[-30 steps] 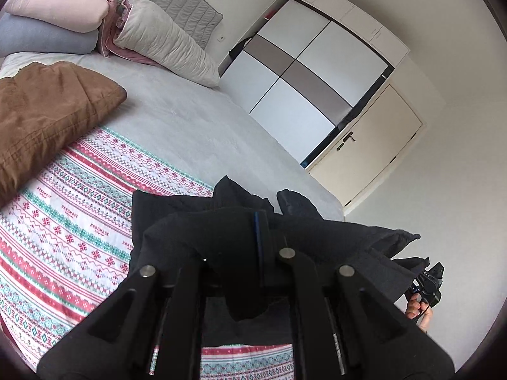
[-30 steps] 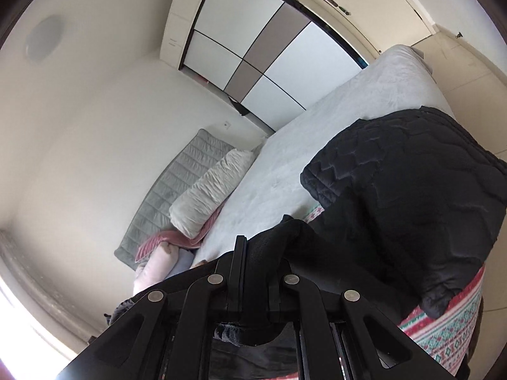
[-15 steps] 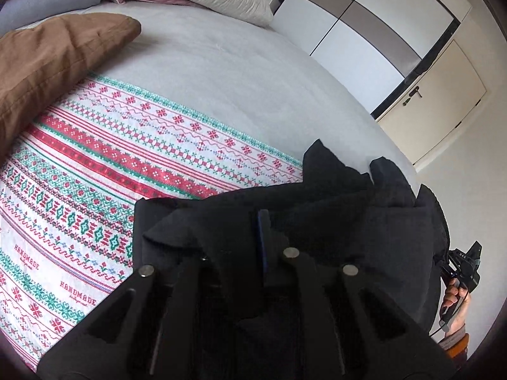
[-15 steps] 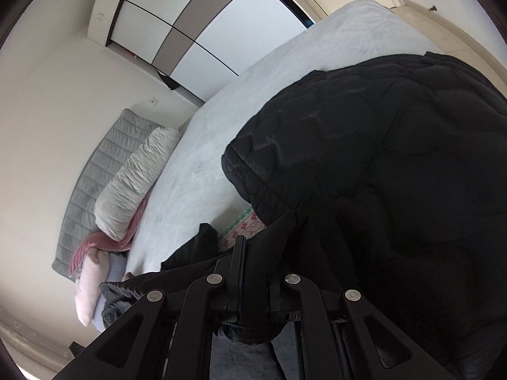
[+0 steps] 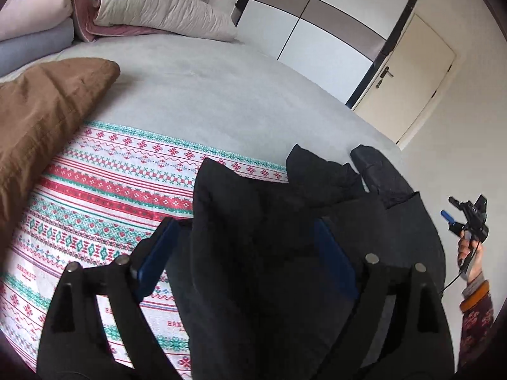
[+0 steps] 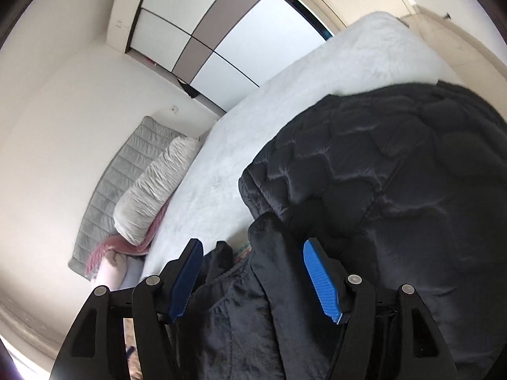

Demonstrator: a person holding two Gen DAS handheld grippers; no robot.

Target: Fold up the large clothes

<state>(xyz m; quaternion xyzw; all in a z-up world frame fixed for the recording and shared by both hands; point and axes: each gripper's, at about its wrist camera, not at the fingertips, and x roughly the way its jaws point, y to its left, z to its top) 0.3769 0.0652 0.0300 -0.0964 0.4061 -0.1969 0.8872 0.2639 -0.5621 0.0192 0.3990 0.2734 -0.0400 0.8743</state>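
Note:
A large black quilted jacket (image 5: 285, 221) (image 6: 396, 190) lies on the bed over a red, green and white patterned blanket (image 5: 111, 183). My left gripper (image 5: 244, 231) hangs over its near edge with jaws opening; a fold of black fabric stands between the blue pads (image 5: 332, 259), which do not press on it. My right gripper (image 6: 250, 259) is likewise opening, and a fleece-lined edge of the jacket rises loose between its blue pads (image 6: 320, 281). In the left wrist view the right gripper (image 5: 469, 218) shows at the far right, held in a hand.
A brown blanket (image 5: 41, 110) lies at the left of the bed. Pillows (image 5: 158, 9) and folded bedding (image 5: 31, 25) are stacked at the head. The grey bedcover (image 5: 221, 95) stretches beyond the jacket. A wardrobe (image 5: 332, 25) and a door (image 5: 408, 72) stand behind.
Both grippers were shut on the jacket's edge and have let go, jaws now wide. Both hands sank toward the bed, and the jacket now rests folded on it.

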